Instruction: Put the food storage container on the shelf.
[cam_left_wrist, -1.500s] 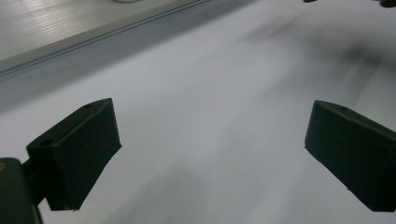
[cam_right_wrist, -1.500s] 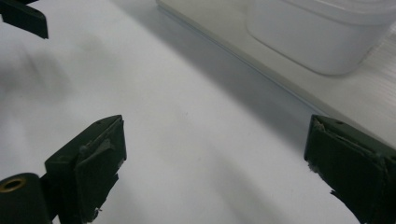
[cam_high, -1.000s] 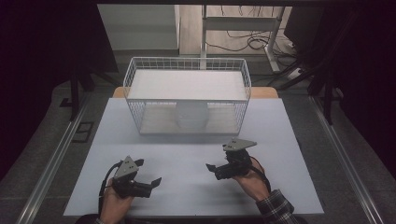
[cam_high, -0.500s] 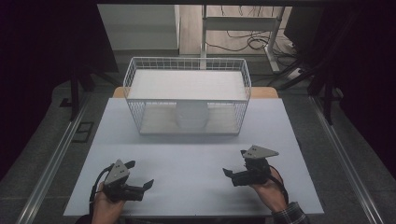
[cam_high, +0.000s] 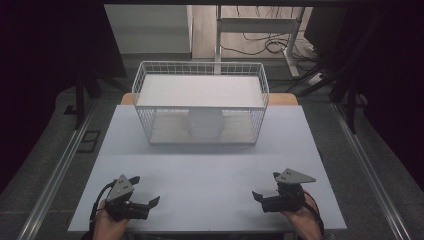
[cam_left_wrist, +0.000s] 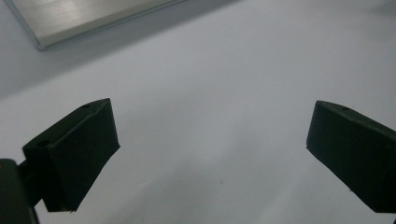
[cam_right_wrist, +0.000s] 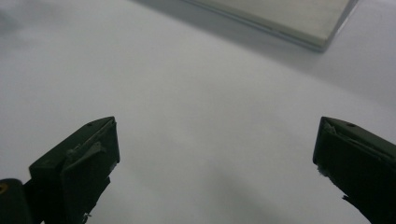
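Nearest me, my left gripper (cam_high: 145, 202) and my right gripper (cam_high: 265, 196) sit low over the near edge of the smooth, matte white worktop (cam_high: 210, 175), well apart from each other, and both pairs of blocky black fingers (cam_left_wrist: 77, 154) are spread wide with nothing between them. Farther off stands a white wire basket (cam_high: 200, 107), a rectangular grid of thin rods, with a pale rounded object (cam_high: 204, 123) inside on its flat floor.

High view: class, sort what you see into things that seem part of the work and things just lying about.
Likely in use: left tool, right tool, wire basket, white object inside it, table.

Lying about: floor cables, stand.
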